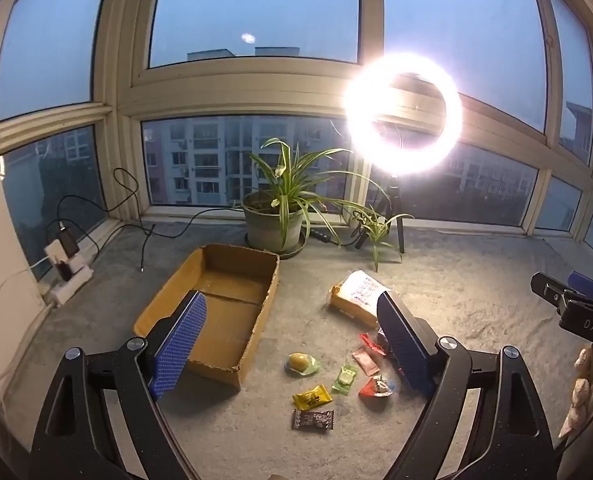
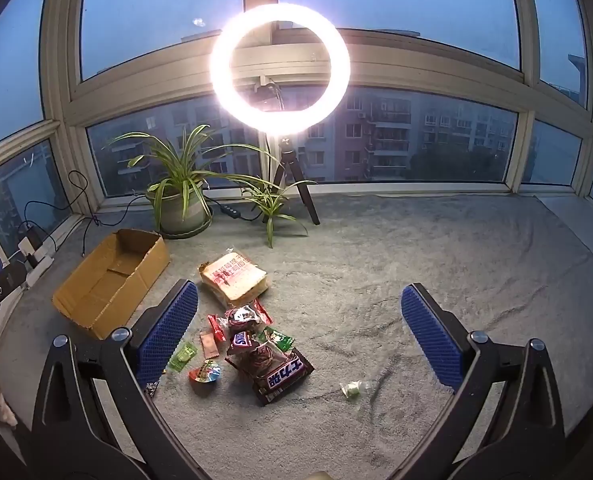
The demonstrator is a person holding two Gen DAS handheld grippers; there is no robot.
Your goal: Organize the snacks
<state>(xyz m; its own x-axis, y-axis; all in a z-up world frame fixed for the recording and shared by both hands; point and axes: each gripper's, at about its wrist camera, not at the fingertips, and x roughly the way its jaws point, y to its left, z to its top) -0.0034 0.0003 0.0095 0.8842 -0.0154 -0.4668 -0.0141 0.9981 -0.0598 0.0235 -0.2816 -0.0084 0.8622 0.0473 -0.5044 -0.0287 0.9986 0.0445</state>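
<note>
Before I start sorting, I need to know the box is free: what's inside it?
The box looks empty: only its bare cardboard floor shows. The left tool's finger hides one near corner.

Grey carpet (image 2: 416,264) bears cardboard box (image 2: 108,280), snacks (image 2: 256,344), potted plant (image 2: 180,208).

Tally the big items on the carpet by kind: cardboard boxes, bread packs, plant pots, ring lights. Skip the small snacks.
Cardboard box: 1
Bread pack: 1
Plant pot: 1
Ring light: 1
Total: 4
</note>
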